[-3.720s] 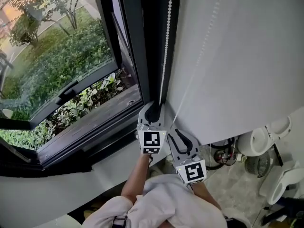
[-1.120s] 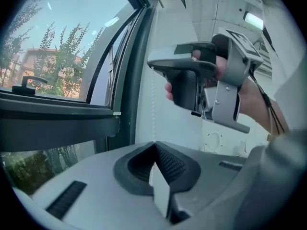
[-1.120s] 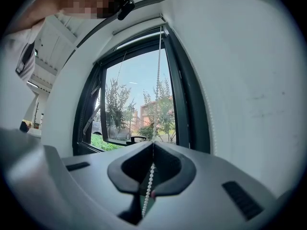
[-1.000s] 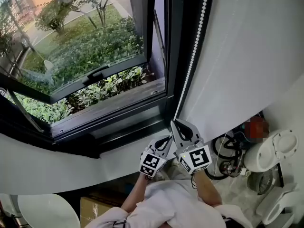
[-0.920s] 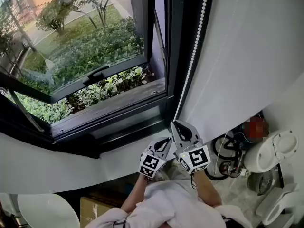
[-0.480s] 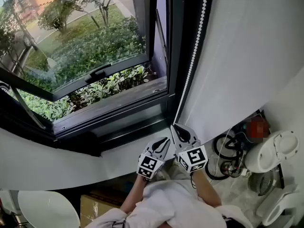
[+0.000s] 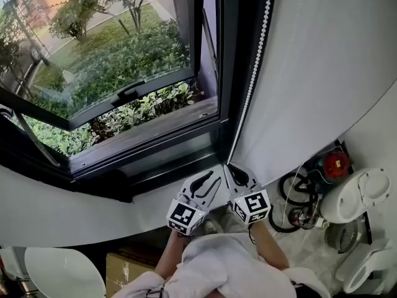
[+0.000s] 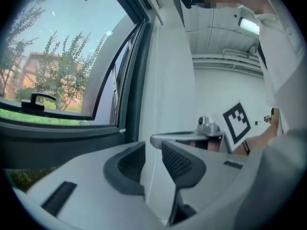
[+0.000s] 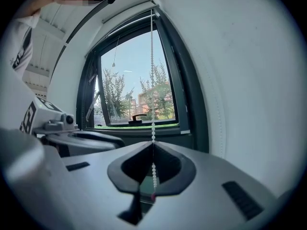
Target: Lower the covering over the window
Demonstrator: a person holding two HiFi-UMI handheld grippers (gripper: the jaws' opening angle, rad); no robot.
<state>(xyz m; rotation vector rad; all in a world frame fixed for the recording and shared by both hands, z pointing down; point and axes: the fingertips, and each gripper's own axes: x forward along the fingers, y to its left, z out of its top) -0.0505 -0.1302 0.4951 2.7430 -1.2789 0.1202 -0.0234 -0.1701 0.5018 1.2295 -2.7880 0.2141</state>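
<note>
A white bead chain (image 7: pixel 251 82) hangs down the dark window frame (image 7: pixel 232 73), beside a white surface (image 7: pixel 322 73). My right gripper (image 7: pixel 231 166) is shut on the chain just above the sill; in the right gripper view the beads (image 9: pixel 152 104) run straight down between its closed pads (image 9: pixel 153 145). My left gripper (image 7: pixel 208 179) sits close to its left. Its jaws have just been opening, and its pads (image 8: pixel 180 162) stand apart and press on nothing. The glass (image 7: pixel 111 48) is uncovered, and I cannot see the covering's lower edge.
The window sash (image 7: pixel 127 92) is tilted open, with shrubs outside and a dark sill (image 7: pixel 155 129) below. White appliances (image 7: pixel 363 197), coiled cables (image 7: pixel 298 207) and a red object (image 7: pixel 337 164) lie on the floor at right. A cardboard box (image 7: pixel 127 269) and a round white top (image 7: pixel 59 284) are at lower left.
The left gripper's jaws have parted; it has let go and shifted a little left and up. The right gripper has sunk slightly, still shut on the chain.
</note>
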